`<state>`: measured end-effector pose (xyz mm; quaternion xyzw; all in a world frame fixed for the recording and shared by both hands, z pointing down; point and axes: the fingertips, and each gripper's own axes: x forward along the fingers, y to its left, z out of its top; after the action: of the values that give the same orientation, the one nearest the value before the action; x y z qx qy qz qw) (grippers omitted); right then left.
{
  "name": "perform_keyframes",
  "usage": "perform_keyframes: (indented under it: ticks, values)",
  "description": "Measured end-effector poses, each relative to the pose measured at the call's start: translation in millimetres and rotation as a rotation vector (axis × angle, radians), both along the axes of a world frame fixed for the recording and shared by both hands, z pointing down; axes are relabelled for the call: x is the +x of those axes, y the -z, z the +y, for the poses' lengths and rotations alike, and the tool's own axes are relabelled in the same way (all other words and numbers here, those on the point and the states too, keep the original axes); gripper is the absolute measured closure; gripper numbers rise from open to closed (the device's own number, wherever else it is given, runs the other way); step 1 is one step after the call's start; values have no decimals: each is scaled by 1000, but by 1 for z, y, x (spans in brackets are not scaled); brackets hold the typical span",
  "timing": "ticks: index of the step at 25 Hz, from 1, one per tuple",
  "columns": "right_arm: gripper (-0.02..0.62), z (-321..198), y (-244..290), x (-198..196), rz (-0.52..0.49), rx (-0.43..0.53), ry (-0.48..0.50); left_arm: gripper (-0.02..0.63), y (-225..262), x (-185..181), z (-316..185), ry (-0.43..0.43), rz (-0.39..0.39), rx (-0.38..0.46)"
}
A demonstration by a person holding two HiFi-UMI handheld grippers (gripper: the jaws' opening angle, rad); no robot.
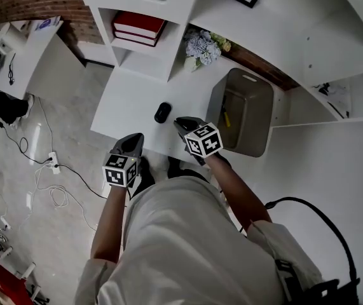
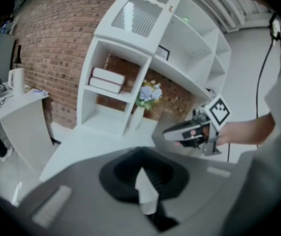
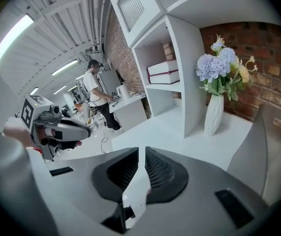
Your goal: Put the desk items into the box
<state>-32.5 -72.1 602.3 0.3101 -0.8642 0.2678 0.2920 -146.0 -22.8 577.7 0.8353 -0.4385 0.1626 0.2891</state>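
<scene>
Left gripper clenched, empty, well short of box; right gripper clenched, empty, beside box; black mouse near box.

The person is holding the left gripper and the right gripper side by side, both pointing forward and downward, each with jaws pressing together.

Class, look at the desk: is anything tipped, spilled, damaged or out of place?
Nothing stands out. The grey box stands upright and open, the black mouse lies flat on the desk, the flower vase is upright, and the books are stacked flat.
</scene>
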Motion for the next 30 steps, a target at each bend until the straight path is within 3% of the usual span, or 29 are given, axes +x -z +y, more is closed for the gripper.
perform_keyframes:
  ticks: [11,30]
  values:
    - [518,-15,-73,-21,45,-111,-41,601,-16,-35,12,101,-1,-54]
    - [406,-52,-190,-15,9,-369,-349,601,-44,-47,-3,89,-28,-139]
